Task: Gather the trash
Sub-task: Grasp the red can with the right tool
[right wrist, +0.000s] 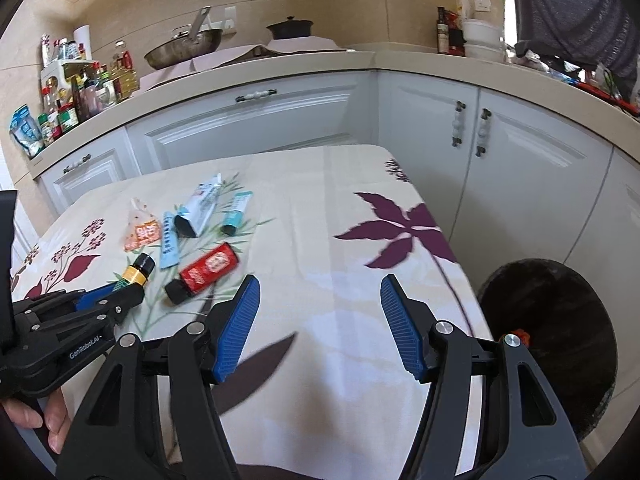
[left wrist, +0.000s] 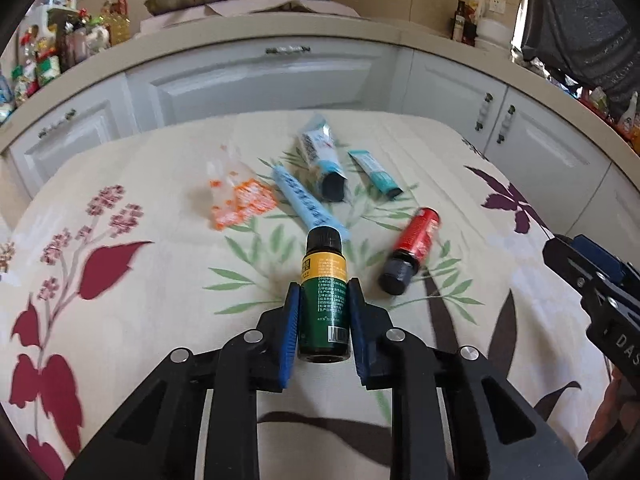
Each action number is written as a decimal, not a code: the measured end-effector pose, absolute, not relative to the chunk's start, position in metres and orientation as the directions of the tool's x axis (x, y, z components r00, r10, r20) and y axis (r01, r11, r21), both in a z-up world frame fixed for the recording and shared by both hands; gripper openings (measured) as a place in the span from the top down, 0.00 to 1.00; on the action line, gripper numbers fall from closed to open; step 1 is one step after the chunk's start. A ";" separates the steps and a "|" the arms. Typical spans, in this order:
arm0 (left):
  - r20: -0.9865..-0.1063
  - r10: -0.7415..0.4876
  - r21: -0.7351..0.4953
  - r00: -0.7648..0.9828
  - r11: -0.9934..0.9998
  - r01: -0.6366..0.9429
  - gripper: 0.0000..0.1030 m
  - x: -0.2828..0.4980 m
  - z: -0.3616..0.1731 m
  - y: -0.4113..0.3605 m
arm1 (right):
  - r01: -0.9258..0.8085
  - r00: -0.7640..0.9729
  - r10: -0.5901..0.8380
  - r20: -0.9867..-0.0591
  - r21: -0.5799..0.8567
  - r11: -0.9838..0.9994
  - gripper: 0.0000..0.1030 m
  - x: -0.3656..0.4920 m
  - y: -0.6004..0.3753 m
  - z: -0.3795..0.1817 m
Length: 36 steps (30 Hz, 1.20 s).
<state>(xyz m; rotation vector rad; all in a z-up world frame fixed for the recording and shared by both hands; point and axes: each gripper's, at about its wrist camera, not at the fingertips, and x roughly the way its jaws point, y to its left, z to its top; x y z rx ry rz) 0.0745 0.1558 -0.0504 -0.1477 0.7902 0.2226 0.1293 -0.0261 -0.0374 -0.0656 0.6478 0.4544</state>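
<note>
A small green bottle (left wrist: 325,300) with a yellow band and black cap lies on the floral tablecloth (left wrist: 140,320), and my left gripper (left wrist: 324,292) is shut on it, blue pads against both sides. The right wrist view shows the same bottle (right wrist: 136,272) in the left gripper (right wrist: 120,294). A red bottle (left wrist: 408,252) lies just right of it. Beyond lie a blue strip packet (left wrist: 308,204), two tubes (left wrist: 324,160) (left wrist: 376,174) and an orange-printed wrapper (left wrist: 240,196). My right gripper (right wrist: 318,300) stands open over bare cloth, with nothing between its fingers.
A dark round bin (right wrist: 556,340) stands on the floor off the table's right edge. White cabinets (right wrist: 248,128) and a counter with a wok (right wrist: 184,48), a pot and many bottles run behind the table. A person's hand (right wrist: 44,420) holds the left gripper.
</note>
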 end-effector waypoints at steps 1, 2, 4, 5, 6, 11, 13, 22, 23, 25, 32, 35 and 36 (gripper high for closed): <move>-0.712 0.152 -0.046 0.686 0.964 -0.261 0.76 0.071 -0.049 0.160 | -0.436 0.697 0.393 -0.600 0.081 0.896 0.41 0.130 -0.020 -0.037; -0.709 0.159 -0.046 0.687 0.962 -0.270 0.76 0.070 -0.047 0.164 | -0.444 0.690 0.398 -0.605 0.081 0.892 0.41 0.130 -0.014 -0.037; -0.699 0.183 -0.045 0.691 0.953 -0.298 0.76 0.063 -0.044 0.176 | -0.458 0.676 0.406 -0.615 0.081 0.885 0.40 0.131 -0.003 -0.037; -0.695 0.193 -0.043 0.692 0.951 -0.308 0.76 0.061 -0.043 0.180 | -0.465 0.669 0.409 -0.621 0.079 0.882 0.40 0.131 0.004 -0.038; -0.690 0.207 -0.041 0.693 0.946 -0.323 0.76 0.059 -0.041 0.187 | -0.475 0.658 0.411 -0.630 0.076 0.877 0.40 0.132 0.012 -0.039; -0.669 0.269 -0.029 0.693 0.922 -0.386 0.76 0.047 -0.035 0.219 | -0.502 0.615 0.417 -0.669 0.075 0.861 0.39 0.137 0.042 -0.044; -0.662 0.291 -0.019 0.691 0.915 -0.404 0.76 0.042 -0.034 0.229 | -0.508 0.598 0.414 -0.686 0.074 0.858 0.39 0.139 0.053 -0.047; -0.651 0.337 -0.031 0.680 0.884 -0.467 0.76 0.029 -0.032 0.273 | -0.504 0.534 0.340 -0.774 0.032 0.863 0.36 0.155 0.087 -0.068; -0.654 0.334 -0.035 0.679 0.883 -0.468 0.76 0.028 -0.033 0.276 | -0.503 0.532 0.332 -0.779 0.025 0.864 0.36 0.156 0.088 -0.070; -0.658 0.326 -0.042 0.678 0.884 -0.466 0.76 0.028 -0.035 0.277 | -0.495 0.536 0.313 -0.784 0.009 0.869 0.36 0.157 0.086 -0.072; -0.666 0.305 -0.062 0.681 0.887 -0.458 0.76 0.028 -0.040 0.279 | -0.497 0.557 0.330 -0.762 0.013 0.868 0.36 0.159 0.084 -0.064; -0.665 0.305 -0.068 0.681 0.884 -0.463 0.76 0.029 -0.039 0.280 | -0.528 0.555 0.340 -0.759 -0.006 0.849 0.43 0.161 0.095 -0.063; -0.664 0.308 -0.068 0.682 0.883 -0.465 0.76 0.029 -0.038 0.281 | -0.537 0.553 0.340 -0.761 -0.013 0.843 0.48 0.162 0.099 -0.063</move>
